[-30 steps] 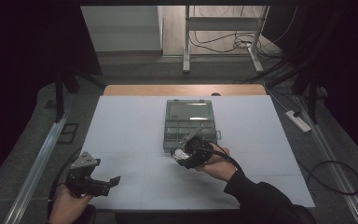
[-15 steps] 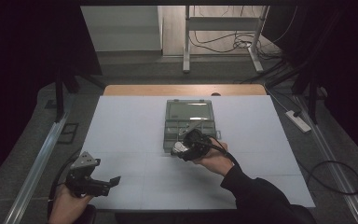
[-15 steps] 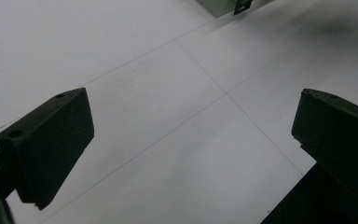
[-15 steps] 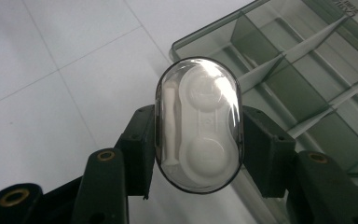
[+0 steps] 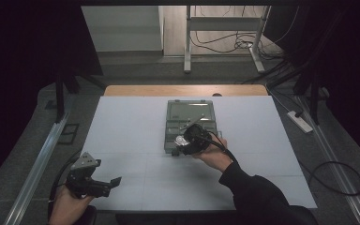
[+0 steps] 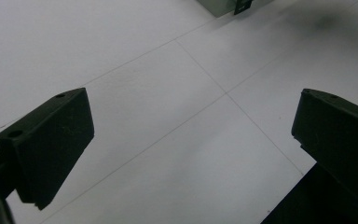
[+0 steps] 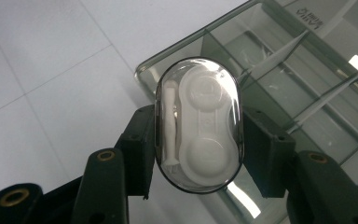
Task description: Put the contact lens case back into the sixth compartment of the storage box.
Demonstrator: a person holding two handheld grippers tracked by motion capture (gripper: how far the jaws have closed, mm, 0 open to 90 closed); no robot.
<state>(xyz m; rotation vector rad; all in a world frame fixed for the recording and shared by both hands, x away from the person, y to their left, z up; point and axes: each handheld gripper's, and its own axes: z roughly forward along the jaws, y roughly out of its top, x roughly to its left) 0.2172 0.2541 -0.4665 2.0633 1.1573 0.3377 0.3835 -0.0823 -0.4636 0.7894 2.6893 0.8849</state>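
A white bench (image 5: pixel 122 122) carries a grey compartment box (image 5: pixel 190 112), lid open, at its centre. Your right gripper (image 7: pixel 198 154) hovers over the box's near edge, its fingers (image 7: pixel 140 149) clamped on a clear oval case (image 7: pixel 198 123) holding white parts. Your left gripper (image 5: pixel 115 182) rests at the near left, fingers wide apart, holding nothing.

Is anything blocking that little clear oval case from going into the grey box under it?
Nothing visible. The right tool holds the clear oval plastic case directly over the open grey compartment box, whose nearest compartments look empty.
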